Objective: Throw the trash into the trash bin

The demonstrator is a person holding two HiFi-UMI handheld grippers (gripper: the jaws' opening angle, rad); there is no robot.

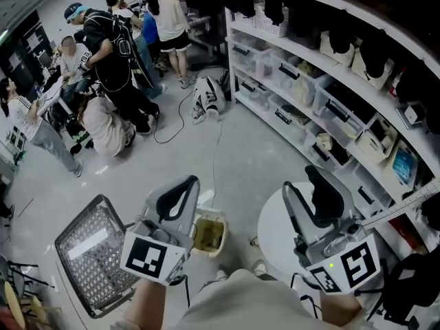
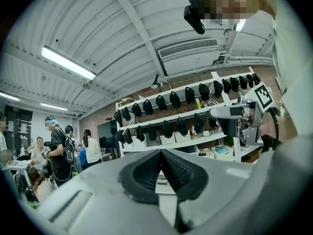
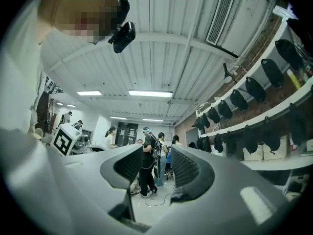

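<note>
A small beige trash bin [image 1: 208,234] stands on the grey floor between my two grippers, with something brownish inside it. In the head view my left gripper [image 1: 181,195] is raised above the bin's left side, jaws together. The left gripper view shows its ribbed pads [image 2: 146,173] meeting at the tips with nothing between them. My right gripper [image 1: 307,188] hangs over the white round table [image 1: 273,220]. Its jaws stand apart in the right gripper view [image 3: 154,169] and hold nothing. Both grippers point roughly level into the room.
A wire basket [image 1: 91,254] sits on the floor at lower left. White shelves [image 1: 302,108] with bins and black headsets run along the right. Several people [image 1: 110,53] stand and crouch at the far left. A cable [image 1: 214,158] trails across the floor.
</note>
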